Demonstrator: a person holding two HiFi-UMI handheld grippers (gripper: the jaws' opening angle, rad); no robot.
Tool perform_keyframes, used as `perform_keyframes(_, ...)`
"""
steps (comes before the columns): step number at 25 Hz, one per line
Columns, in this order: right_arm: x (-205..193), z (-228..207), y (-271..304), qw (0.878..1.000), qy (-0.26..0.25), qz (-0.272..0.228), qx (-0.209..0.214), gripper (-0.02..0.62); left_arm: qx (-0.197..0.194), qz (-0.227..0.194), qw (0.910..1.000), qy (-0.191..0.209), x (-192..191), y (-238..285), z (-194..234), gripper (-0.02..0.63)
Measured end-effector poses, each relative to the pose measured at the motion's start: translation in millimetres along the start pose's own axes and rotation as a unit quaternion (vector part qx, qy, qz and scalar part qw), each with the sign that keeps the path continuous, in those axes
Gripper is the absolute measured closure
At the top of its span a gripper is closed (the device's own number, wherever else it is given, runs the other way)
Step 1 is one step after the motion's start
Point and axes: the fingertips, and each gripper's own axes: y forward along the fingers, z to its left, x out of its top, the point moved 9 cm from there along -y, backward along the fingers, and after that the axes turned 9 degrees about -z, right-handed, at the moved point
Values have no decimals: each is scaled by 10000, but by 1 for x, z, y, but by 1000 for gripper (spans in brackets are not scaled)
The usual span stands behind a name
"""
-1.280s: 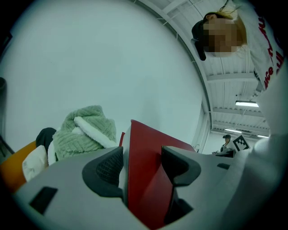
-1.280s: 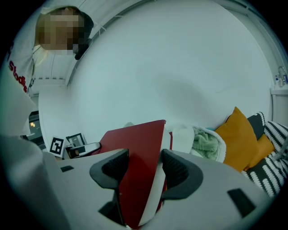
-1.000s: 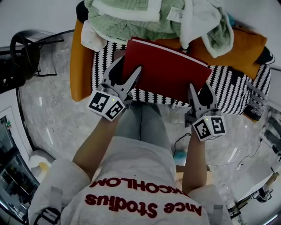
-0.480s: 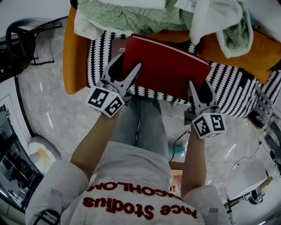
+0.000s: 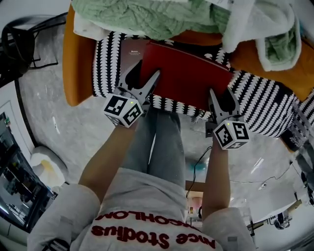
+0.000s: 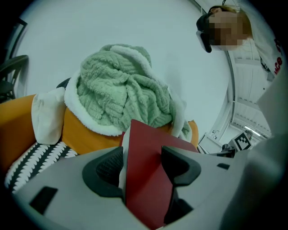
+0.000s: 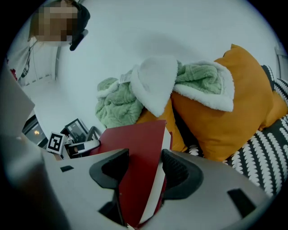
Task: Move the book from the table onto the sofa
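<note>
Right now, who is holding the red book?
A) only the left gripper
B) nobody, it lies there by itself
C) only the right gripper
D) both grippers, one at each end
D: the red book is pinched in the left gripper at one end and in the right gripper at the other. Each gripper view shows the book squeezed between that gripper's fingers.

Top edge cuts off sofa [image 5: 73,73], green blanket [image 5: 147,14].
</note>
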Motion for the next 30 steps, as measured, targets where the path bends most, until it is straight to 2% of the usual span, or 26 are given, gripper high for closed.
perform_keyframes(7,-53,-34,33,9982,-116,576,-140,337,150,641,9978,39,-59,23,30,348)
perform_keyframes(15,-92,-68,58,9951,-10,951,-272,337,364,1121,9927,-267,-109,48,51,348)
perform_keyframes(21,-114,-84,67,9924,21,1163,-410,337,501,1550,9866,-97,-125,60,53,348)
perform_keyframes(25,-123,-87,72,9909,-36,1226,-555,337,693,1971,9779,87,-132,69,54,350)
perform_keyframes(30,-126,-89,77,9900,-76,1251,-647,337,833,2080,9745,94,-132,74,57,349)
